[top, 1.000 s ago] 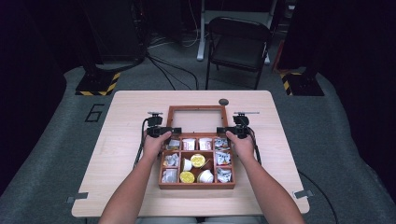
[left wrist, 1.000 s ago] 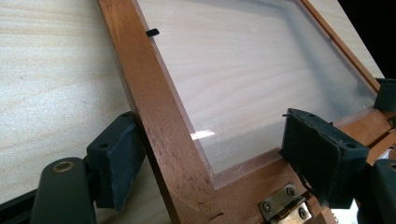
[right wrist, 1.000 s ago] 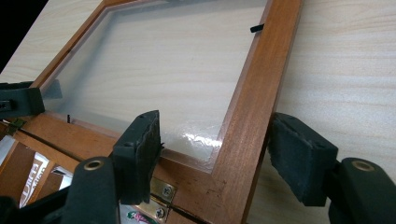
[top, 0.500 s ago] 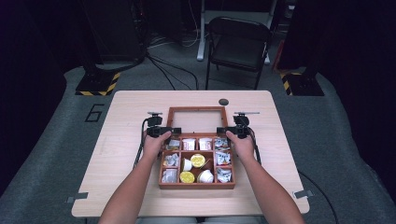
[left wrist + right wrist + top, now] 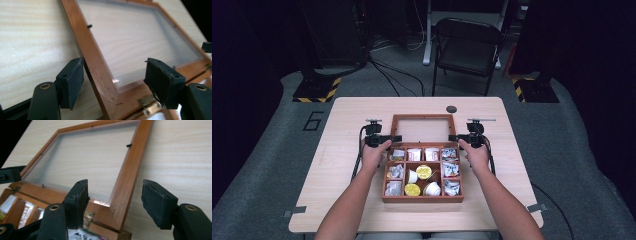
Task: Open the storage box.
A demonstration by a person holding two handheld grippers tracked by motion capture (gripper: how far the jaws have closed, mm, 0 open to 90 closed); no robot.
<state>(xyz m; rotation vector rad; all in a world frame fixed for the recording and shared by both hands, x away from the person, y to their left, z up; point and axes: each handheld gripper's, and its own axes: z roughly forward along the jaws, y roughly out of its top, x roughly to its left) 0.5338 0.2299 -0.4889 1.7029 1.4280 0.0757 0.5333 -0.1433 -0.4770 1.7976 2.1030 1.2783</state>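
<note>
Both the left hand-held gripper (image 5: 113,82) and right hand-held gripper (image 5: 115,202) sit wide apart straddling the lid (image 5: 423,118) side rails; I'd guess it's light, stiff, hinged, with a fragile clear pane, so pinch wood only.

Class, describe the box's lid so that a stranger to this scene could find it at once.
Start at the pale wooden table, then find the compartmented wooden box at its middle. The lid lies flat behind the box, hinged to its far edge: a brown wooden frame around a clear pane, with no compartments.
</note>
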